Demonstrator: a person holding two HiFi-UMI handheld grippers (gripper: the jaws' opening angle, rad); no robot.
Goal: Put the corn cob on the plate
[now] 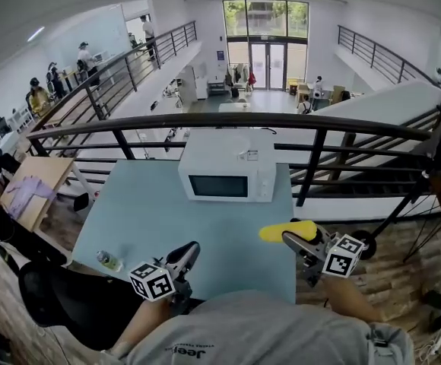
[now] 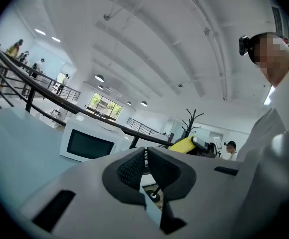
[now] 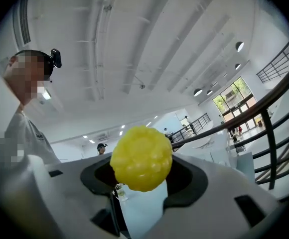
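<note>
The yellow corn cob (image 1: 287, 230) hangs over the right front part of the pale blue table (image 1: 220, 234), and my right gripper (image 1: 293, 239) is shut on it. In the right gripper view the corn cob (image 3: 142, 158) points end-on at the camera between the two jaws, with my right gripper (image 3: 143, 179) pointing about level. My left gripper (image 1: 189, 251) is at the table's front edge, left of the corn, shut with nothing in it. Its pads (image 2: 134, 167) touch in the left gripper view, where the corn cob (image 2: 183, 145) shows far off. No plate is in any view.
A white microwave (image 1: 228, 175) stands at the table's far middle, its door facing me. A small bottle (image 1: 109, 261) lies near the front left corner. A black railing (image 1: 205, 122) runs behind the table, with a drop to a lower floor beyond.
</note>
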